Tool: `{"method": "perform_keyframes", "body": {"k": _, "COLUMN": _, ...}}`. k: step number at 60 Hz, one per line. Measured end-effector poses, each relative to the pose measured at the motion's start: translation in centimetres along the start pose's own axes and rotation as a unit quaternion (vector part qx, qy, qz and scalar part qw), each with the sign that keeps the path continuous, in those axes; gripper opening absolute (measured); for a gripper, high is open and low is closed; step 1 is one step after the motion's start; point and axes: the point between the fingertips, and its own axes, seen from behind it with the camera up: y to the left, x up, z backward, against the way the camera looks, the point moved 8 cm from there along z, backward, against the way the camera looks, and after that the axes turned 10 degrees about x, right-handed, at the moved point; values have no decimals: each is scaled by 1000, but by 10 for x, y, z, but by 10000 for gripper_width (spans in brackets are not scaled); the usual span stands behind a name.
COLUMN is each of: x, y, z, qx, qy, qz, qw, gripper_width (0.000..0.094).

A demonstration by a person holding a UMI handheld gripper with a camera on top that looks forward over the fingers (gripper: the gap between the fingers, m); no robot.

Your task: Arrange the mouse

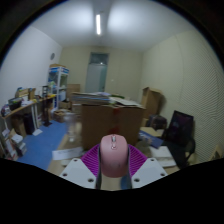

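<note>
A pink computer mouse (pixel 113 155) sits between my two fingers, held up in the air above the floor with the room beyond it. My gripper (pixel 113 160) is shut on the mouse, the purple striped pads (pixel 91 158) pressing against both of its sides. The mouse points away from me, its scroll wheel on top. The lower end of the mouse is hidden down between the white finger bases.
A brown cabinet (pixel 108 118) stands straight ahead with cardboard boxes (pixel 70 133) at its left. A cluttered desk (pixel 25 110) runs along the left wall over a blue floor. A black office chair (pixel 180 135) stands at the right.
</note>
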Motion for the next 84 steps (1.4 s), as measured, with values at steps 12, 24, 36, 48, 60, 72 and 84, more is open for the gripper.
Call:
{"method": "perform_keyframes", "body": {"k": 12, "x": -100, "y": -149, "z": -53, "qx": -16, "qy": 90, "qz": -27, "qw": 995, "gripper_width": 339}}
{"method": "perform_keyframes", "body": {"k": 24, "x": -196, "y": -189, "z": -90, "qx": 60, "qy": 154, "qz": -65, "qw": 984, "gripper_width": 346}}
{"method": "perform_keyframes", "body": {"k": 36, "x": -243, "y": -191, "z": -103, "qx": 82, "qy": 176, "qz": -56, "qw": 979, "gripper_width": 367}}
{"method": "perform_keyframes", "body": {"k": 48, "x": -243, "y": -190, "z": -105, "qx": 87, "qy": 187, "qz": -47, "qw": 977, "gripper_width": 456}}
{"method": "perform_keyframes", "body": {"k": 60, "x": -235, "y": -181, "z": -89, "qx": 118, "qy": 222, "qz": -99, "qw": 963, "gripper_width": 852}}
{"method": "perform_keyframes", "body": {"k": 72, "x": -208, "y": -171, "z": -17, "qx": 64, "qy": 221, "qz": -103, "qw": 968, "gripper_width": 839}}
{"method": "perform_keyframes", "body": {"k": 84, "x": -180, "y": -132, "z": 73, "qx": 24, "qy": 216, "qz": -144, "qw": 965, "gripper_width": 838}}
